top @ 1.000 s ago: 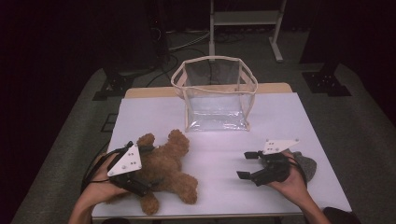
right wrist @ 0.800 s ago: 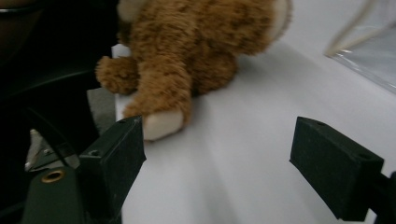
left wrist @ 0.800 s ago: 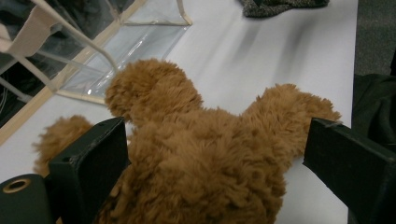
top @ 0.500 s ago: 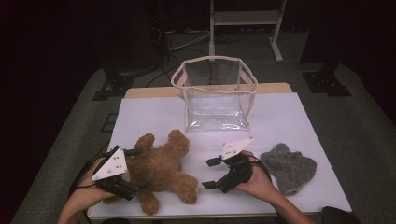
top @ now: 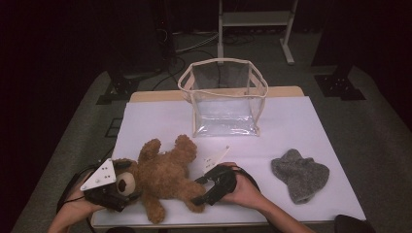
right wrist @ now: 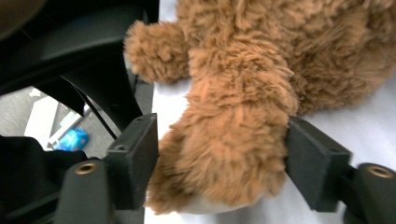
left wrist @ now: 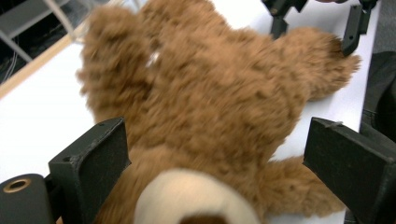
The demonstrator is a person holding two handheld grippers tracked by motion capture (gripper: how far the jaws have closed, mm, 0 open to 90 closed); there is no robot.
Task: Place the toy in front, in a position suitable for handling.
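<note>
Right fingers [right wrist: 133,161] closing around teddy bear [right wrist: 261,93] leg, left fingers [left wrist: 91,161] flanking head

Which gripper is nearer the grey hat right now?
Right. The right gripper is at the teddy bear's leg, left of the grey hat; the left gripper sits farther off at its head.

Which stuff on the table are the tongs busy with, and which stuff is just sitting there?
Busy with:
- teddy bear: left tongs around its head, right tongs closing on a leg

Just sitting there:
- clear bag, standing behind the bear
- grey woolly thing, off to the right
</note>
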